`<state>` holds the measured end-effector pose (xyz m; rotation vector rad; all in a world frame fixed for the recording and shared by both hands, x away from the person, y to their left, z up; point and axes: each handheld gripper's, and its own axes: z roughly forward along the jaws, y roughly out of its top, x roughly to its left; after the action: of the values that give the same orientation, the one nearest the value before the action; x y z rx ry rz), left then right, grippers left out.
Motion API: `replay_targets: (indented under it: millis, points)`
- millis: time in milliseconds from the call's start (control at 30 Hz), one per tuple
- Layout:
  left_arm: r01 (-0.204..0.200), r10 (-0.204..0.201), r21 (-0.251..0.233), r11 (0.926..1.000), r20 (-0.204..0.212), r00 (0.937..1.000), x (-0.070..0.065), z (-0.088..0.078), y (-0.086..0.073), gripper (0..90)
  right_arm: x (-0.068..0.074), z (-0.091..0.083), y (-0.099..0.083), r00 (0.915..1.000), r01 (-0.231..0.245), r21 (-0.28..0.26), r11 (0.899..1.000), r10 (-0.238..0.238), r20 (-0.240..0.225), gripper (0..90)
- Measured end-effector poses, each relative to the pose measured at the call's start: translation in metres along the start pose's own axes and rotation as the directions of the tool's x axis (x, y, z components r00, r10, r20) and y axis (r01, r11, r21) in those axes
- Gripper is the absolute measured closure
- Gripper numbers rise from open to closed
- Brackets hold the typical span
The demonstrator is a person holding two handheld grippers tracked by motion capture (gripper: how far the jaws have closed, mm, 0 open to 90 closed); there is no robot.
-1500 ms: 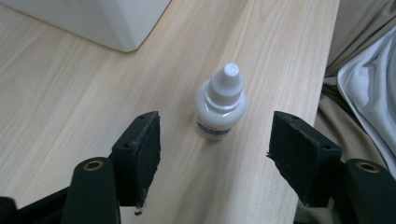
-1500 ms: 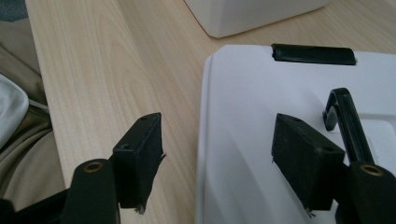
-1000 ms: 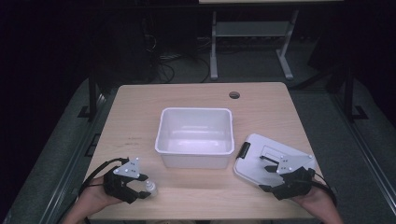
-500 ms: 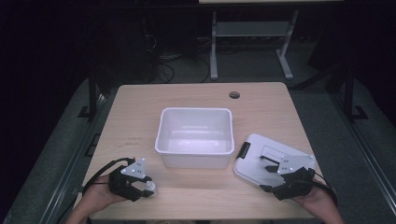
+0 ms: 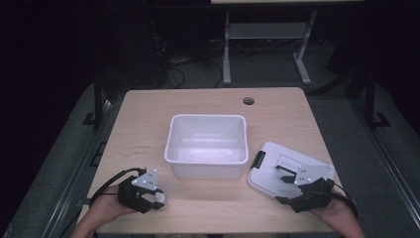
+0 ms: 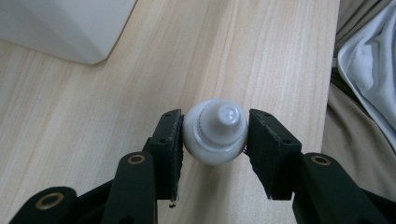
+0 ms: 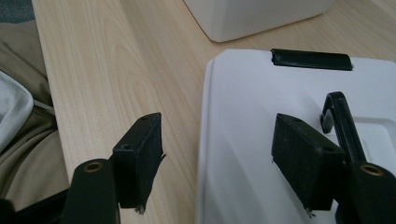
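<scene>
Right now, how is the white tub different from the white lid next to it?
The tub is deep and open on top; the lid is flat. The tub sits mid-table; the lid lies askew near the right edge. The lid has black clips and a handle; the tub is plain. Both are white plastic resting on the table.

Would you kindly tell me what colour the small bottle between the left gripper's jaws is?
The bottle is white, cap included; the left gripper view shows it best.
</scene>
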<state>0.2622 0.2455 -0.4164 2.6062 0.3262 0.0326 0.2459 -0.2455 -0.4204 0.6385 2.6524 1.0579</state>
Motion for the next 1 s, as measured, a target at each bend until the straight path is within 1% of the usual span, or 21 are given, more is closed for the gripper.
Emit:
replay_targets:
  millis: [400, 567, 800, 933, 1000]
  points:
    - [-0.005, 0.005, 0.006, 1.0000, 0.009, 0.9999, 0.0010, 0.0029, 0.0030, 57.6, 0.0011, -0.0005, -0.0008, 1.0000, -0.004, -0.001, 1.000, 0.004, -0.002, 33.0]
    - [-0.020, 0.020, 0.018, 0.9996, 0.007, 0.9998, 0.0007, 0.0037, 0.0061, 59.2, 0.0010, 0.0006, -0.0016, 1.0000, 0.001, 0.002, 1.000, -0.001, -0.003, 33.0]
    - [-0.030, 0.030, 0.029, 0.9991, 0.006, 0.9995, -0.0001, 0.0038, 0.0082, 59.8, 0.0012, -0.0006, -0.0021, 1.0000, -0.005, 0.001, 1.000, 0.005, -0.002, 33.0]
    - [-0.029, 0.029, 0.025, 0.9993, 0.009, 0.9995, -0.0004, 0.0029, 0.0082, 59.9, 0.0011, -0.0014, -0.0024, 1.0000, -0.005, -0.002, 1.000, 0.005, 0.001, 33.0]
    - [-0.027, 0.027, 0.013, 0.9995, 0.007, 0.9996, -0.0002, -0.0009, 0.0087, 59.9, 0.0011, -0.0020, -0.0024, 1.0000, -0.002, -0.005, 1.000, 0.002, 0.003, 33.0]
